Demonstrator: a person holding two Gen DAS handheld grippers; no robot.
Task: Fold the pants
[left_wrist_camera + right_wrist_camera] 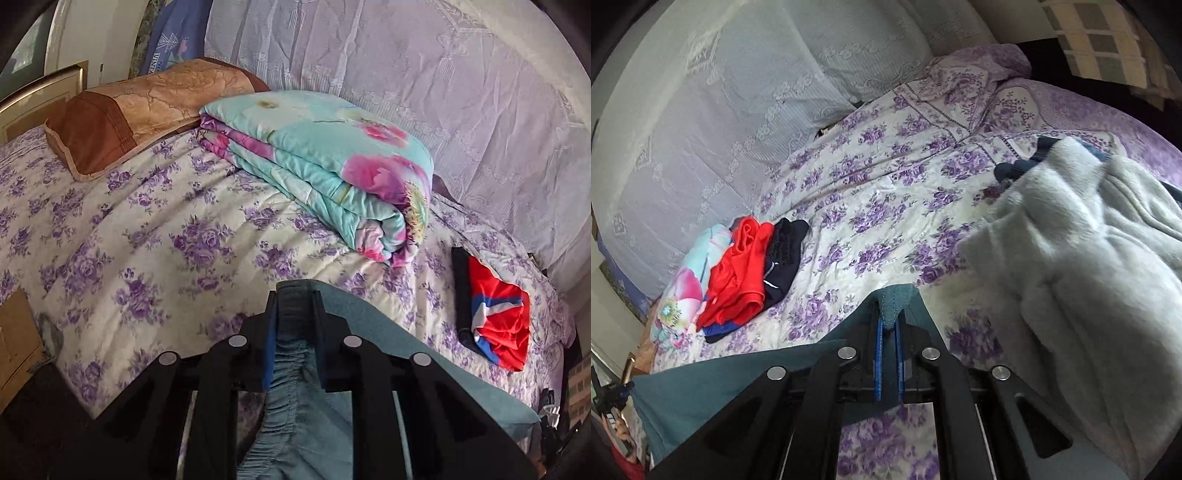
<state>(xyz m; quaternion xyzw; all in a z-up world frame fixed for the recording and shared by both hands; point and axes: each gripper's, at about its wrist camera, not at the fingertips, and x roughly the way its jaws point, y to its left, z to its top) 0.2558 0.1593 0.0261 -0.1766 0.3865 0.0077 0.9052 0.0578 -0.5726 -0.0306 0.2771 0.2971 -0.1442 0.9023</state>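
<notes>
While both grippers sat low in frame, the left gripper point(295, 310) clamped the teal pants point(291, 369) at the elastic waistband, the right gripper point(889, 325) pinched another edge, cloth stretched between the 2 above the bed point(147, 229).

The left gripper point(295, 306) is built of matte black angular linkage arms, with four round silver pin heads across them and blue pads lining its fingers. The right gripper point(889, 325) matches: black arms, four silver pins, thin blue-edged fingers at twelve o'clock.
</notes>
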